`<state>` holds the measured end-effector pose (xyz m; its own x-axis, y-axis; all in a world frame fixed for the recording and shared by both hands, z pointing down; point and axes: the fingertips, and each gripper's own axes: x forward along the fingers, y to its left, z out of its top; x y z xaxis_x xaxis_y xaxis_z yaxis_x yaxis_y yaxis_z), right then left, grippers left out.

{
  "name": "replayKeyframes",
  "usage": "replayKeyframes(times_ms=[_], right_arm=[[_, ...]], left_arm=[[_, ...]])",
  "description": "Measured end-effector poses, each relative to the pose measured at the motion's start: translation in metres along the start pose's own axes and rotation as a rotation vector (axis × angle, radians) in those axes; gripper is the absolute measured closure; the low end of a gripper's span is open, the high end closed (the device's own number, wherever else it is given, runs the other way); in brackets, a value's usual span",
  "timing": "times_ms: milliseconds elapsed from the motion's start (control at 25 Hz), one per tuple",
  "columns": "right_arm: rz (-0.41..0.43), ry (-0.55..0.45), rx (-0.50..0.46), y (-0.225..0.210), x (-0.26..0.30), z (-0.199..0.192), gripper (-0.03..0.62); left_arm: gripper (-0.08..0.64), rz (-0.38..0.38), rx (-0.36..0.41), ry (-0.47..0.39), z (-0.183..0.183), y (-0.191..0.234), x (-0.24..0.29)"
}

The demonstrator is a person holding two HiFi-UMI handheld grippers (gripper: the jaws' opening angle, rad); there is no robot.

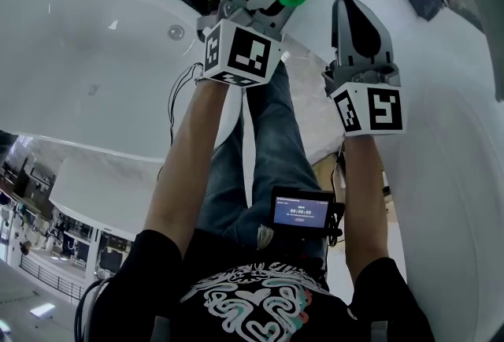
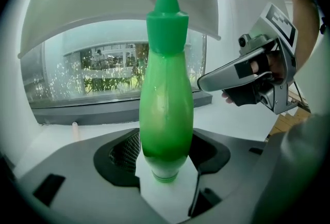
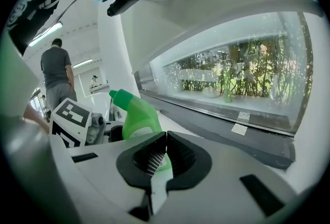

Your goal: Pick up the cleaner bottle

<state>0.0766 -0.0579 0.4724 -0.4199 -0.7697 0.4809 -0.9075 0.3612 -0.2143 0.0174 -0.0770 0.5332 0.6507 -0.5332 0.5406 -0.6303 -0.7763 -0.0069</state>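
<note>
My left gripper (image 2: 166, 152) is clamped on the green cleaner bottle (image 2: 166, 99), its jaws pressed against the wide lower body on both sides. The bottle's long axis runs straight out along the jaws. Its base sits down between them and its green cap (image 2: 166, 14) points directly away from the tool.

A white label (image 3: 138, 132) shows on the bottle's side from my right gripper view, but its print is too small to read. My right gripper (image 3: 165, 145) is off to the right of the left one and level with it. Its jaws are closed tip to tip with nothing between them.

Each tool carries a cube of black-and-white square markers (image 1: 240, 55). A small screen (image 1: 301, 209) at my waist shows a row of digits I cannot read for certain.

A white bathtub (image 1: 94, 57) lies to the left of the left gripper. A long window (image 3: 232, 78) with greenery behind it stretches ahead of both tools, and a person (image 3: 56, 70) stands far off to the left.
</note>
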Motion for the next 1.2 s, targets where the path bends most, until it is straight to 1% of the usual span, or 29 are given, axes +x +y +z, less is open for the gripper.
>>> replayKeyframes(times_ms=[240,400,720,880,1040,1080,1120,1200], right_arm=[[-0.005,-0.003,0.002,-0.01,0.002,-0.002,0.565],[-0.001,0.003,-0.001,-0.013,0.003,-0.005,0.565],[-0.022,0.001,0.012,-0.023,0.004,-0.005,0.565],[-0.018,0.006,0.01,-0.023,0.006,-0.006,0.565],[-0.021,0.006,0.009,-0.023,0.007,-0.006,0.565],[-0.022,0.005,0.011,-0.023,0.008,-0.006,0.565],[-0.022,0.005,0.011,-0.023,0.008,-0.006,0.565],[-0.015,0.008,0.005,-0.022,0.008,-0.007,0.565]], left_arm=[[0.302,-0.026,0.014,-0.001,0.002,-0.011,0.016],[0.301,-0.034,0.006,0.001,0.002,-0.013,0.025],[0.302,-0.026,-0.006,0.004,0.002,-0.006,0.03],[0.302,-0.023,-0.008,0.015,0.001,-0.006,0.032],[0.306,-0.028,-0.027,0.024,-0.002,-0.005,0.033],[0.316,-0.025,-0.034,0.026,-0.003,-0.004,0.033],[0.344,-0.023,-0.042,0.027,-0.003,-0.002,0.033],[0.35,-0.036,-0.067,0.023,-0.002,0.0,0.034]])
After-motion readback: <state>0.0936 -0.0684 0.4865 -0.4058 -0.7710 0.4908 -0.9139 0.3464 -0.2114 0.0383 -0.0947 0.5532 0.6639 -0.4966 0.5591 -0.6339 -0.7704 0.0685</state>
